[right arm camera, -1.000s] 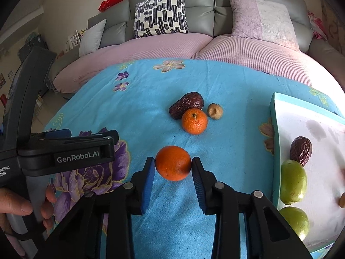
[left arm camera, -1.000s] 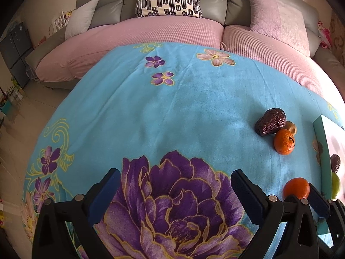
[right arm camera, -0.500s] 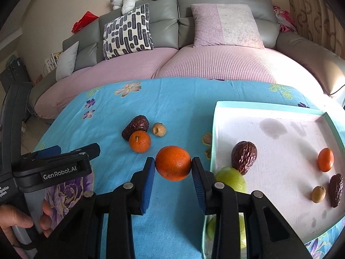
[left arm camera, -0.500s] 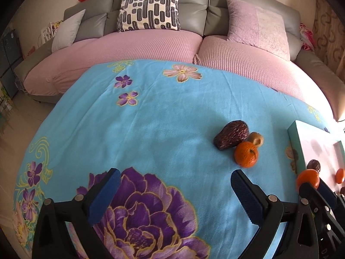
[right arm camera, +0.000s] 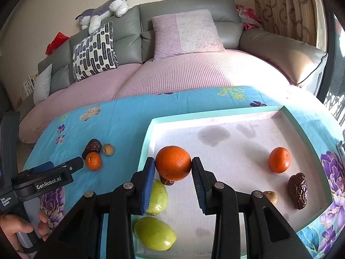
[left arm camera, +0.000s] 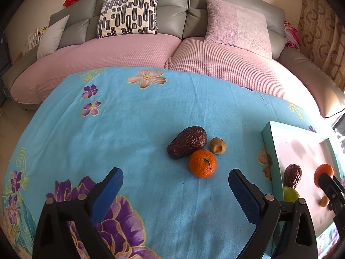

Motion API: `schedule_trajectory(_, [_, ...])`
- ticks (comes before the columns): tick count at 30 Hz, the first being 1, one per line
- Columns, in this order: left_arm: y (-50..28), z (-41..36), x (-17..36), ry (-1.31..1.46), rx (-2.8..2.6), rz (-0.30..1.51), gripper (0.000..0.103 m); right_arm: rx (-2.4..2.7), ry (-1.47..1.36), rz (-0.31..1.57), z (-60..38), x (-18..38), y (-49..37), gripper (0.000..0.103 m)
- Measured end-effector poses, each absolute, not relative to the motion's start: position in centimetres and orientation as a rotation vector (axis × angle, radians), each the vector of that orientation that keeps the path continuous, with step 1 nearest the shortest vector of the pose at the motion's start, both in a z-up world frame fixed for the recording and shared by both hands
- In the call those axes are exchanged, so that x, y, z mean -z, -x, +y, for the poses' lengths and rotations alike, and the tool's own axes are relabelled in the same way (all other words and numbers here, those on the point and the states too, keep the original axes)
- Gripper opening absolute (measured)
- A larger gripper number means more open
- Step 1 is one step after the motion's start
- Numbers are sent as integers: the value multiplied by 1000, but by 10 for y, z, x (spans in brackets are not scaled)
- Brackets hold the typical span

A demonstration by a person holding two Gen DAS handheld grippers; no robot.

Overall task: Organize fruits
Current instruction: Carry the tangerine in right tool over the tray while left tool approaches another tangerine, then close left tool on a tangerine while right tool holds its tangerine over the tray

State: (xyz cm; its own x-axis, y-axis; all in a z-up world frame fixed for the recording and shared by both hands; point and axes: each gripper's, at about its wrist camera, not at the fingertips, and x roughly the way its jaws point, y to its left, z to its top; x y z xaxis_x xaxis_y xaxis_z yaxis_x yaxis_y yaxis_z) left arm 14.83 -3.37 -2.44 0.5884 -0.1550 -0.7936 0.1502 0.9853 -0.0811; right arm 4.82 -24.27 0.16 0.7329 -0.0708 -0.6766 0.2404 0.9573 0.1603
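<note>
- Hovering above the near-left corner of the shallow white tray with a mint-green rim (right arm camera: 248, 110), the right claw (right arm camera: 173, 166) pinches a round, dimpled orange (right arm camera: 173, 165) between its blue pads, with no gap visible on either side.
- The orange hangs clear of the tray floor, above a wrinkled dark-brown date (right arm camera: 167, 181) and a pale green oval fruit (right arm camera: 157, 197); a second green fruit (right arm camera: 154, 233) lies nearer the camera.
- Further right in the tray sit a small tangerine (right arm camera: 279, 159), another dark date (right arm camera: 298, 191) and a little tan fruit (right arm camera: 270, 196), partly hidden behind the claw's arm.
- The left claw (left arm camera: 175, 191) stands wide and empty over the blue flowered tabletop (left arm camera: 129, 129), pointing toward three fruits not yet sorted: a stemmed tangerine (left arm camera: 202, 163), a large wrinkled brown date (left arm camera: 187, 141) and a small tan fruit (left arm camera: 218, 145), all clustered and touching.
- Risk, as I judge it: released from here, the orange would land on the date or the green fruit and roll, perhaps bumping the low rim or scattering its neighbours. Shifting toward the bare middle of the tray and lowering first looks safer.
- The round skin gives the pads little purchase, so a quick swing could let it slip.
</note>
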Motion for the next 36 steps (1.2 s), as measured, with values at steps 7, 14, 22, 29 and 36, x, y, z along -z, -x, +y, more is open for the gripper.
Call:
schedule_trajectory(7, [-149, -54, 27, -2, 211, 925, 95, 250, -274, 718, -275, -5, -36, 37])
schedule_trajectory(14, [-155, -75, 32, -17, 220, 940, 84, 298, -308, 708, -298, -5, -28, 37])
schedule_trajectory(22, [-168, -87, 42, -20, 208, 957, 67, 307, -317, 715, -307, -2, -27, 36])
schedule_trajectory(29, [-173, -76, 53, 2, 152, 984, 38, 313, -325, 722, -311, 1, -27, 36])
schedule_trajectory(36, [-165, -72, 37, 59, 188, 961, 37, 317, -327, 719, -313, 1, -27, 36])
